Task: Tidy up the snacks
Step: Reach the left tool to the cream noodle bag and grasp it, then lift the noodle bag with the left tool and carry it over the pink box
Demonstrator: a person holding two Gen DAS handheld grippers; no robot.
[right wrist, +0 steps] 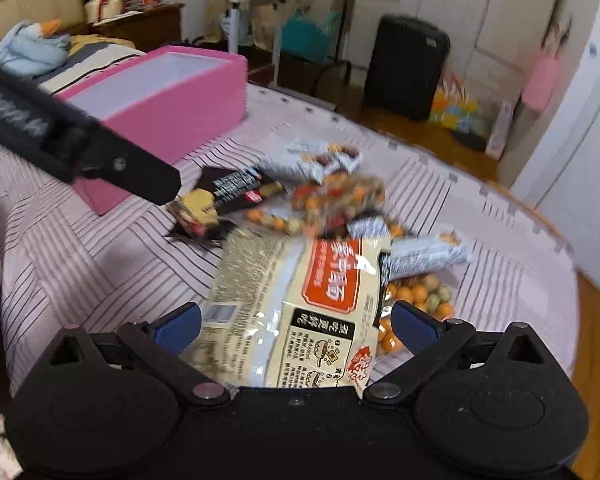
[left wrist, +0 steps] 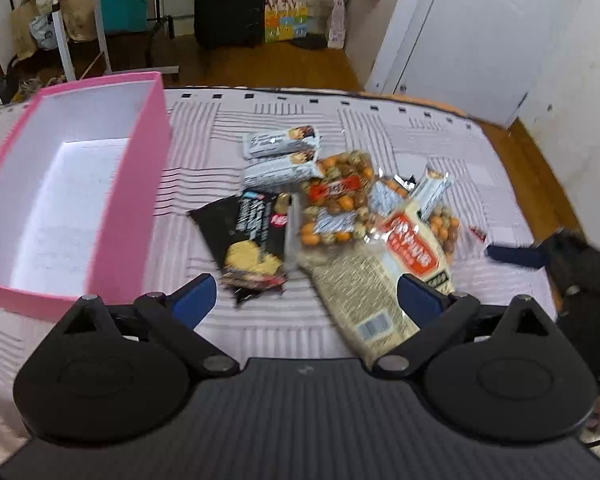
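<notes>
on the striped bedspread (left wrist: 100,344), the cream noodle packet (right wrist: 300,312) is framed lengthwise between the spread, empty jaws of the right gripper (right wrist: 296,322), the nearer one; the pink box (left wrist: 132,184) is set well left; the left gripper (left wrist: 306,300) is also spread, holding nothing.

Large white Chinese characters, too blurred to be made out, are printed on the orange-red label of the cream noodle packet (right wrist: 300,312); a barcode is seen near its edge. White lettering on the black snack bag (left wrist: 248,236) and on the grey-white bars (left wrist: 282,144) is smeared beyond reading
</notes>
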